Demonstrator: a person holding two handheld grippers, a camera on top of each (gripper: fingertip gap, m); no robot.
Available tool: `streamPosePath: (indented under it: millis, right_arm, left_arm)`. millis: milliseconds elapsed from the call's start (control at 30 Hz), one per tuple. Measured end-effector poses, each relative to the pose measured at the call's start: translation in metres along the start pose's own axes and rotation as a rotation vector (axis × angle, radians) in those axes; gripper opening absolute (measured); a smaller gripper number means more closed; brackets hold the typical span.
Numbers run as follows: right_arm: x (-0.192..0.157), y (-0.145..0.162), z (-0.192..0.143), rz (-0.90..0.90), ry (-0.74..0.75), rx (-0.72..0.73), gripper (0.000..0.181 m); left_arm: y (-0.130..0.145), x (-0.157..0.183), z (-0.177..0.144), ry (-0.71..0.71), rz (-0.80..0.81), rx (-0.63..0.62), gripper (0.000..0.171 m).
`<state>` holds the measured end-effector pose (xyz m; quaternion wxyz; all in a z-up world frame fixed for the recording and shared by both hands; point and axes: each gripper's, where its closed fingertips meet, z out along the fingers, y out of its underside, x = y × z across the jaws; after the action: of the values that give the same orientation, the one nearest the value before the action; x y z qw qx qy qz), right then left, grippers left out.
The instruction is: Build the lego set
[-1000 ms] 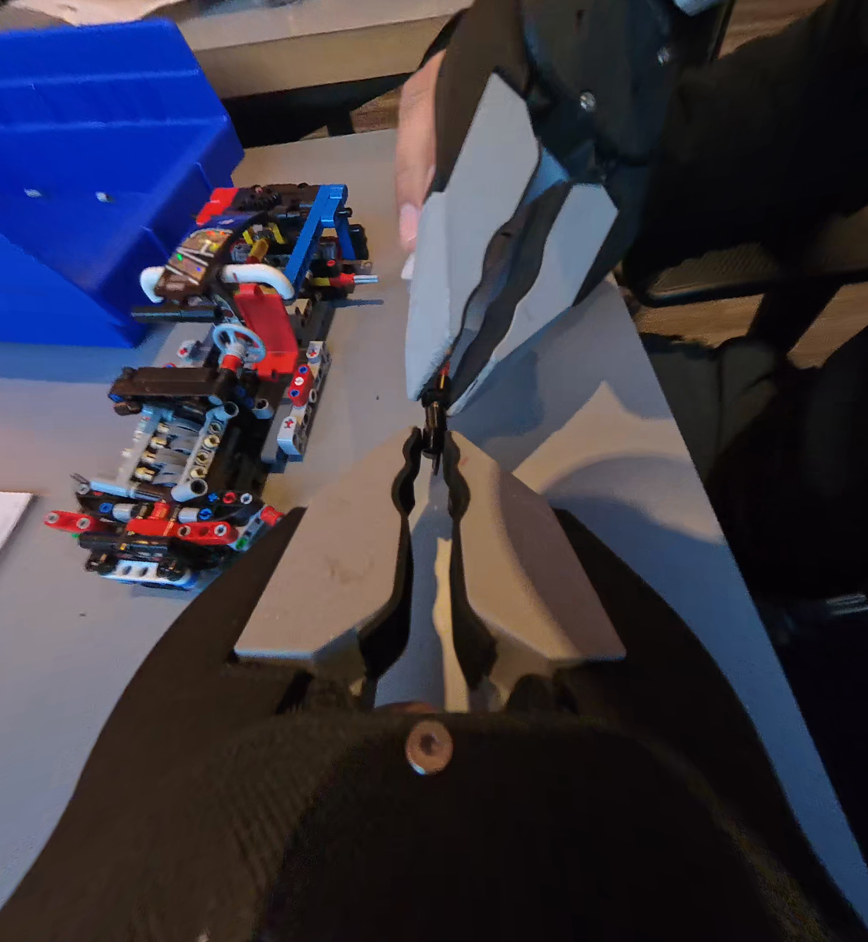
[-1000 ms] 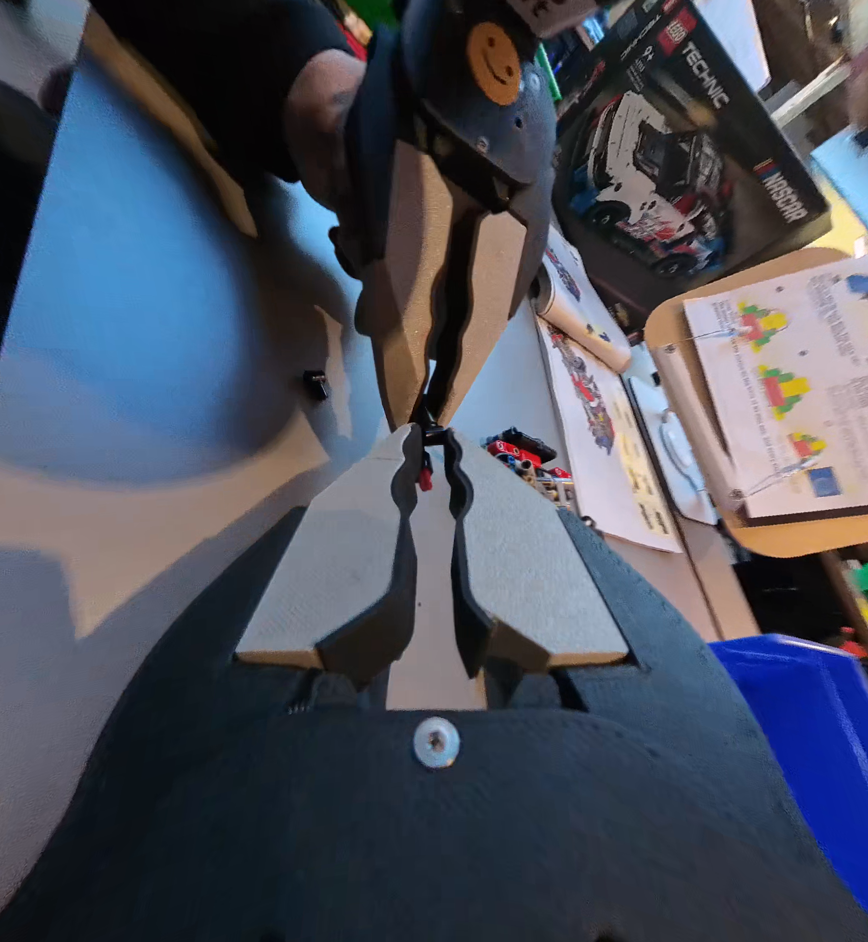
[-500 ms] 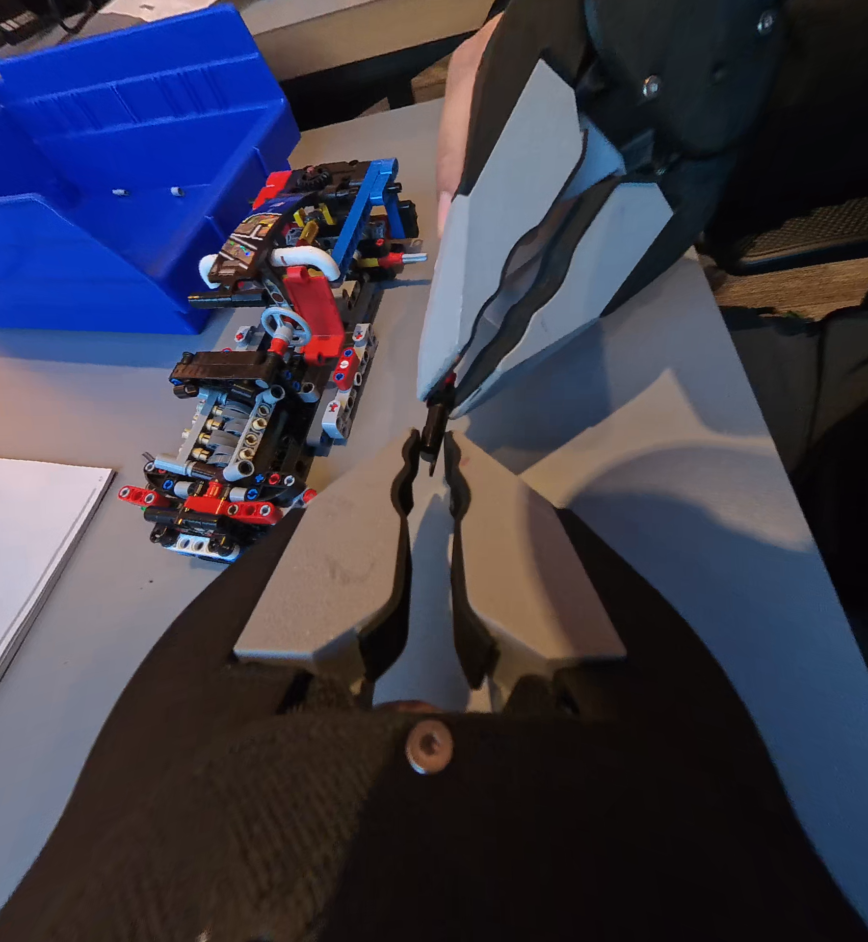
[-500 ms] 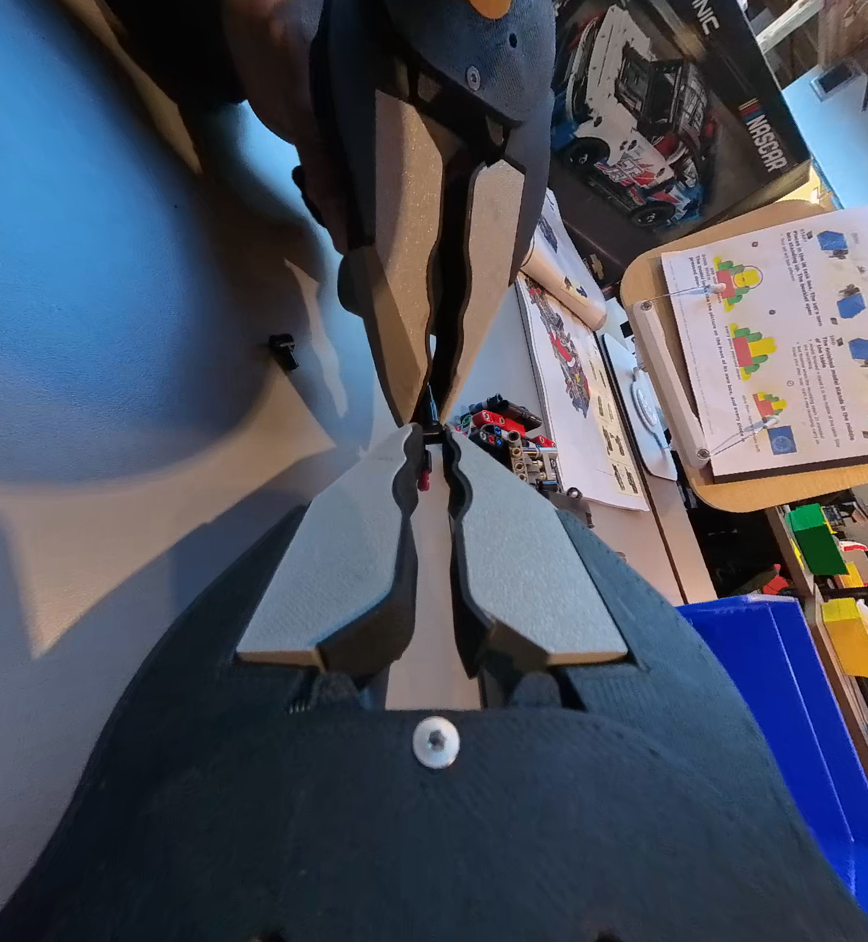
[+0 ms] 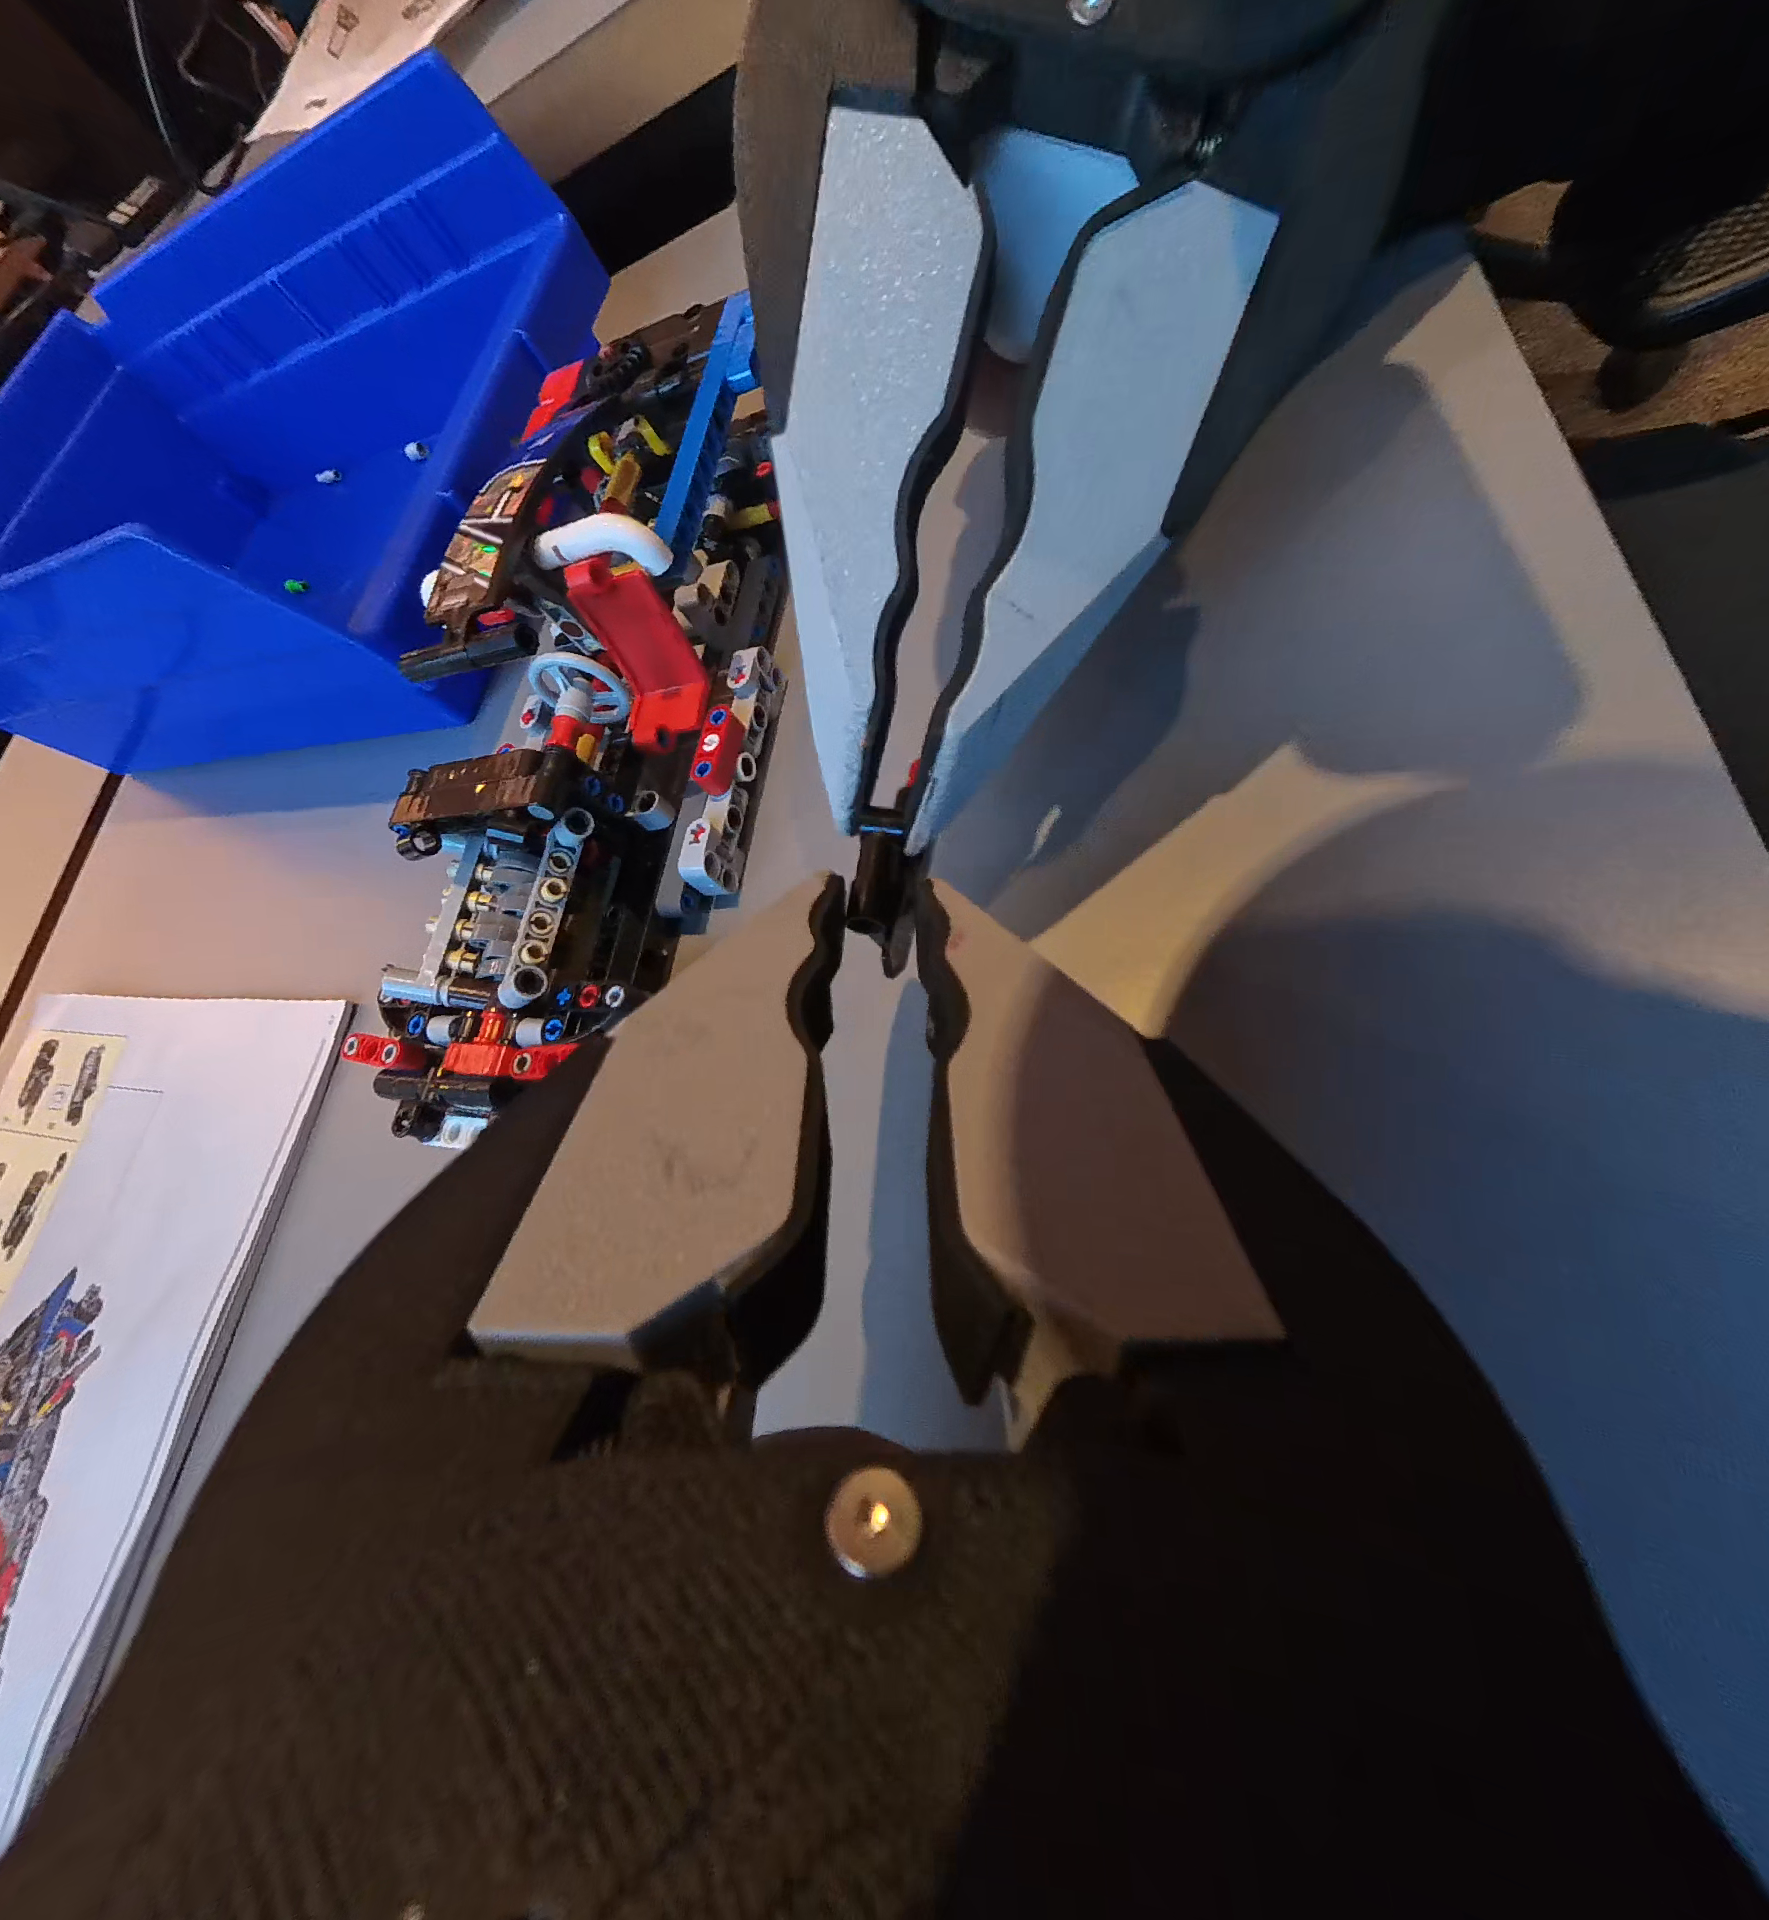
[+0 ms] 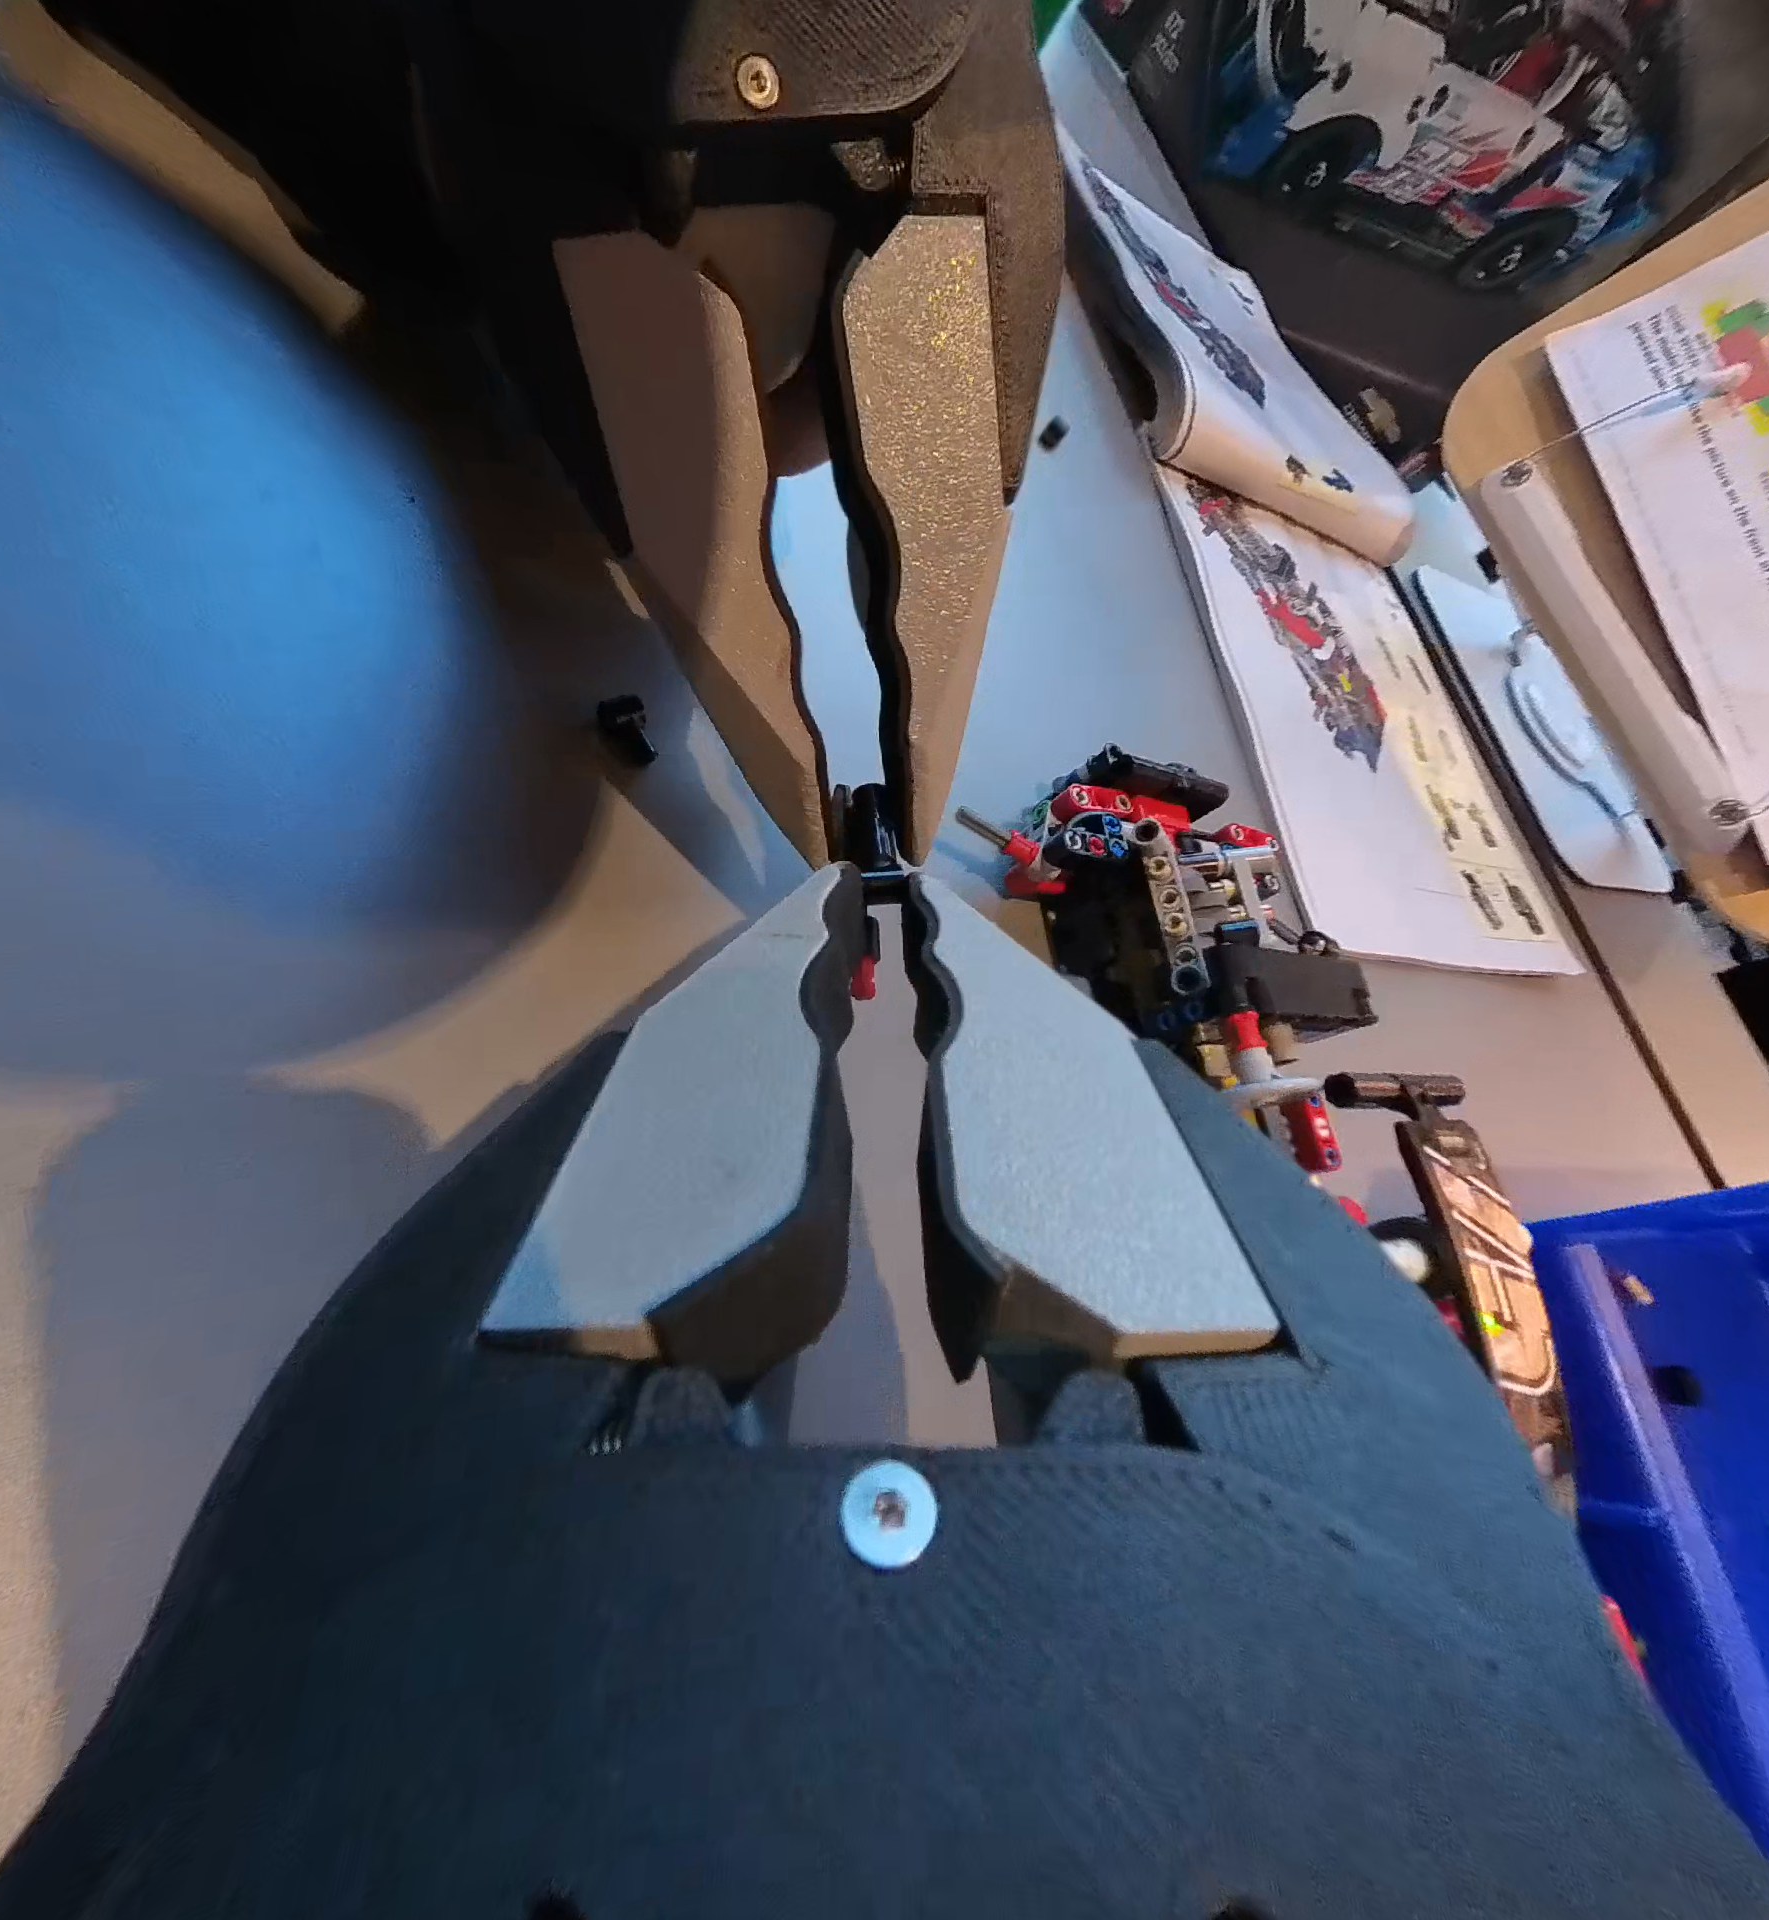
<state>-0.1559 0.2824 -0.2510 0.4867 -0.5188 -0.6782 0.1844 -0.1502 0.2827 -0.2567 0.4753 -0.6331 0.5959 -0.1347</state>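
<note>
My left gripper (image 5: 875, 920) is shut on a small black connector (image 5: 875, 883), held above the grey table (image 5: 1379, 935). My right gripper (image 6: 875, 894) is shut on a small black part with a red pin (image 6: 864, 961). The two grippers meet tip to tip, and the two parts touch between them. The right gripper also shows in the left wrist view (image 5: 885, 821), coming down from above. The left gripper also shows in the right wrist view (image 6: 869, 831). The half-built lego car chassis (image 5: 589, 748) lies on the table to the left of the tips; it also shows in the right wrist view (image 6: 1171, 914).
A blue parts bin (image 5: 236, 468) stands behind the chassis. An open instruction booklet (image 5: 132, 1195) lies at the left front. A loose black piece (image 6: 625, 727) lies on the table. The set's box (image 6: 1482, 125) and a wooden board with a printed sheet (image 6: 1690, 312) stand beyond. Only a small space, under 4 cm, lies between the two pairs of fingers. Between my left fingertips and the loose black piece (image 6: 625, 727) there is roughly 6 cm.
Both grippers have turned and lined up more straight against each other, still tip to tip with the parts between them. The chassis and booklet now show more fully.
</note>
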Motion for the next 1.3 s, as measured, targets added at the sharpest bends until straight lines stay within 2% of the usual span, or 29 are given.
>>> streamPosePath:
  millis: [267,533,867,967,1067,1167,1300]
  right_arm:
    - [-0.009,0.006,0.003,-0.027,-0.039,-0.027,0.005]
    - [-0.020,0.014,0.009,-0.037,-0.094,-0.067,0.004]
    - [-0.024,0.012,0.009,-0.028,-0.111,-0.062,0.004]
    - [-0.025,0.012,0.009,0.028,-0.139,-0.066,0.004]
    - [-0.028,0.012,0.007,0.178,-0.229,-0.077,0.003]
    - [-0.029,0.012,0.006,0.283,-0.296,-0.084,0.003]
    - [-0.029,0.012,0.006,0.301,-0.301,-0.079,0.004]
  left_arm:
    - [-0.001,0.008,-0.001,0.093,-0.071,0.042,0.003]
    - [0.010,0.019,0.004,0.181,-0.100,-0.043,0.002]
    - [0.011,0.021,0.002,0.190,-0.107,-0.047,0.003]
    - [0.011,0.022,0.001,0.138,0.003,-0.067,0.003]
    - [0.010,0.024,0.001,0.075,0.133,-0.086,0.003]
    - [0.009,0.025,0.001,0.080,0.116,-0.077,0.003]
    - [0.009,0.025,0.001,0.098,0.074,-0.065,0.002]
